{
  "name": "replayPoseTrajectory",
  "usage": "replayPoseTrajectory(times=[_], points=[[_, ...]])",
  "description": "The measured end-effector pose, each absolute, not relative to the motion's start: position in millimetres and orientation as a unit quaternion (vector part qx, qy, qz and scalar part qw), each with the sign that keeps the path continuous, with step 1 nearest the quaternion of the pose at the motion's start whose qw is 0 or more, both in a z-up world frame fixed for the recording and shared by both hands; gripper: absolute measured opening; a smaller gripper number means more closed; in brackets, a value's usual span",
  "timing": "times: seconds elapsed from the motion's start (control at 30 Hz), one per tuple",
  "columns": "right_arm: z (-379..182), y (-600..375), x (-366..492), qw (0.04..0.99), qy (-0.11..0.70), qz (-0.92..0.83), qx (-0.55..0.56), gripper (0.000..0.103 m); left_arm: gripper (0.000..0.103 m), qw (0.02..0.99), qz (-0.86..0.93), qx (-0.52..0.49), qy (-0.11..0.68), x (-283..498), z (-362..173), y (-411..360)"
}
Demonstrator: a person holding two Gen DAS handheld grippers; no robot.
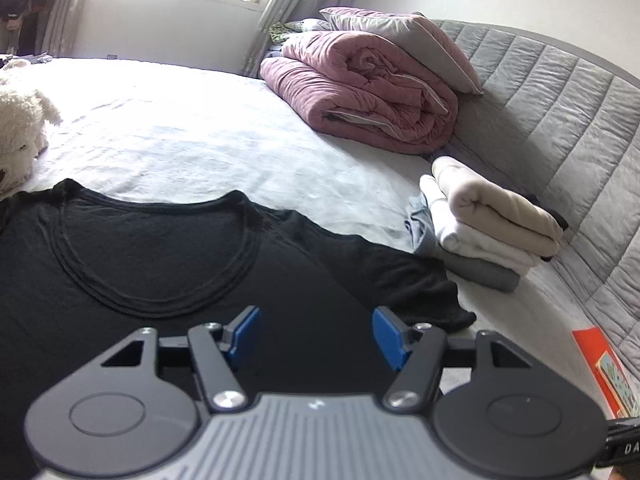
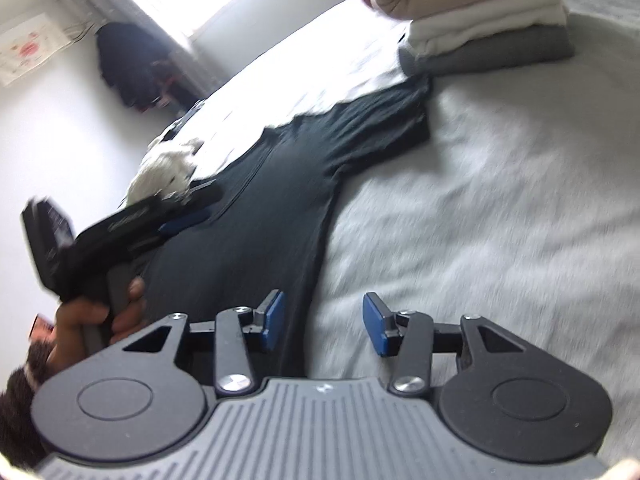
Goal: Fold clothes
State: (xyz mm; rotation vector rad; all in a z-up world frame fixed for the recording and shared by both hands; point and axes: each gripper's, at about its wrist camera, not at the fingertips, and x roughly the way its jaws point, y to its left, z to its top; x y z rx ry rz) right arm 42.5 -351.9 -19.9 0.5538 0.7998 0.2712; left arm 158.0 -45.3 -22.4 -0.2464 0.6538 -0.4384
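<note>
Black T-shirt [image 1: 168, 256] is laid flat on the white bedsheet [image 1: 192, 140], neckline facing the window, one sleeve spread toward the stack of folded clothes [image 1: 492, 232]. Left gripper [image 1: 316, 336] is held over the shirt's chest, jaws spread, nothing gripped. Right gripper [image 2: 324, 322] is positioned at the shirt's side edge, jaws likewise apart and empty. Pink duvet [image 1: 360, 92] is seen rolled by the headboard.

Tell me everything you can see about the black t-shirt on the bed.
The black t-shirt is thin, soft knit with a ribbed round neckline. It lies spread flat and unfolded on the pale bedsheet, one short sleeve stretched toward the stack of folded clothes. A white plush toy sits by its other shoulder. The left claw hangs open above it, gripping nothing.
</note>
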Motion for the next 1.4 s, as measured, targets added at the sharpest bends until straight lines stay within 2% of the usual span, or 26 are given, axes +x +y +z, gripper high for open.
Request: replayPoseTrajectory(times=[0.17,0.57,0.63,0.7,0.8,0.87,0.97,1.4], points=[[-12.8,-362.9,86.8,0.893,0.346,0.056,0.282,0.05,0.056,0.914,-0.215,-0.142,0.314,179.7,-31.2,-50.1],[-42.8,-375.2,166.7,0.907,0.308,-0.046,0.283,0.051,0.054,0.911,-0.198,-0.216,0.291,219.4,-73.4,-39.7],[-46.5,-369.4,168.8,0.918,0.295,-0.048,0.262,0.046,0.052,0.907,-0.197,-0.229,0.292,221.5,-73.7,-36.6],[-50.9,-363.0,167.4,0.928,0.281,-0.058,0.236,0.032,0.049,0.904,-0.195,-0.241,0.294,223.6,-73.4,-33.9],[-52.5,-355.0,164.5,0.937,0.273,-0.074,0.205,0.021,0.048,0.901,-0.192,-0.253,0.297,226.6,-74.2,-32.9],[-48.1,-353.7,164.7,0.939,0.271,-0.059,0.202,0.005,0.048,0.899,-0.191,-0.257,0.299,227.0,-74.3,-32.1],[-43.1,-350.0,166.6,0.938,0.274,-0.042,0.21,0.005,0.047,0.895,-0.191,-0.261,0.306,227.9,-73.4,-30.1],[14.4,-289.7,186.8,0.95,0.287,0.017,0.124,0.005,0.045,0.859,-0.214,-0.328,0.331,231.5,-71.4,-8.4]])
